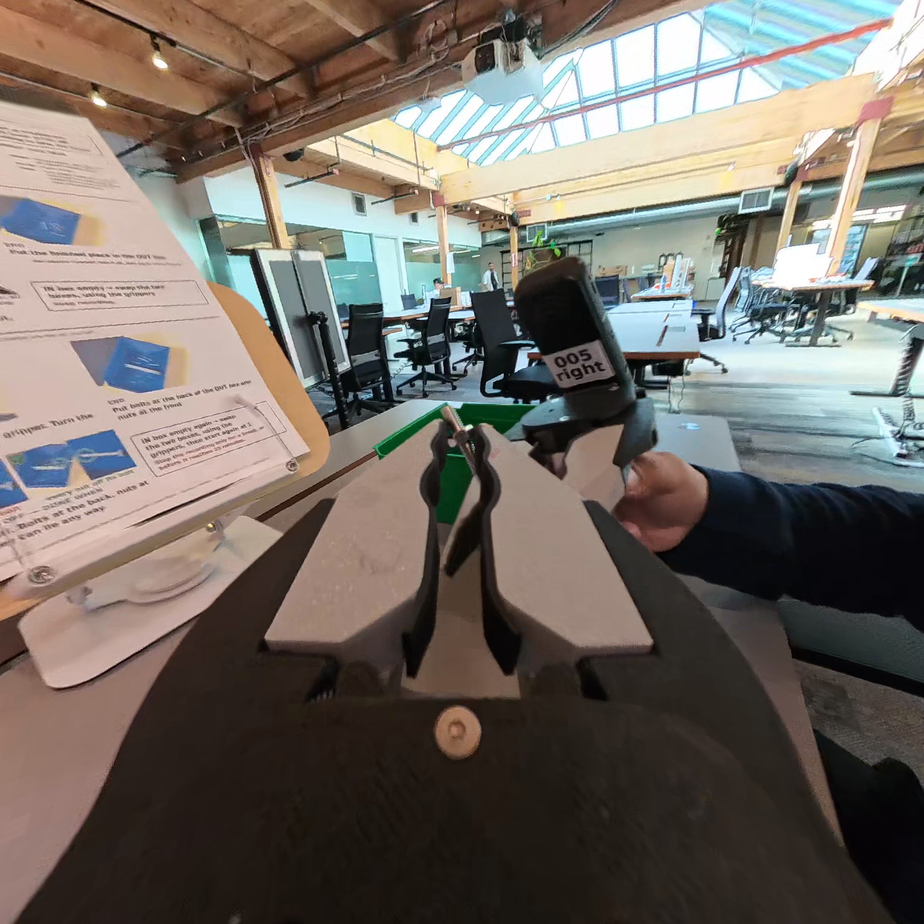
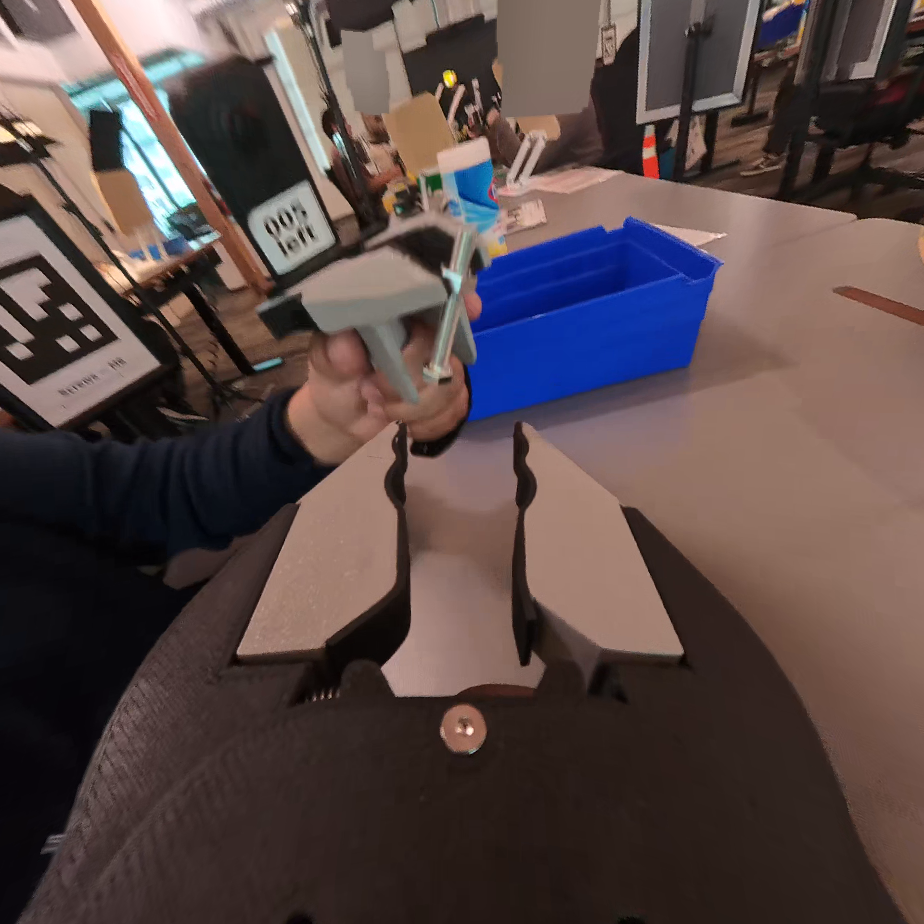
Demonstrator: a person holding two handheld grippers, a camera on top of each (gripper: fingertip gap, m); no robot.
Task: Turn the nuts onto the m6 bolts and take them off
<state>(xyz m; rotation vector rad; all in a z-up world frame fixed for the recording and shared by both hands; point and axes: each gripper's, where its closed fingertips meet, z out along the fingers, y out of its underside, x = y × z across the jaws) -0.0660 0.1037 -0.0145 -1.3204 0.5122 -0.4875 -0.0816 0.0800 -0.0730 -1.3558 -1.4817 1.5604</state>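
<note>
Gripping bolt [image 1: 462,440]: left gripper [image 1: 460,445] | right gripper [image 2: 457,440] wide, empty | blue bin [image 2: 590,320] right view only

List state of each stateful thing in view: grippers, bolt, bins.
left gripper: shut on the bolt, held in the air
right gripper: open, holds nothing
bolt: clamped mid-shank, tilted; whether it carries a nut, cannot tell
blue bin: on the table, visible part empty
green bin: mostly hidden, contents unseen
</note>
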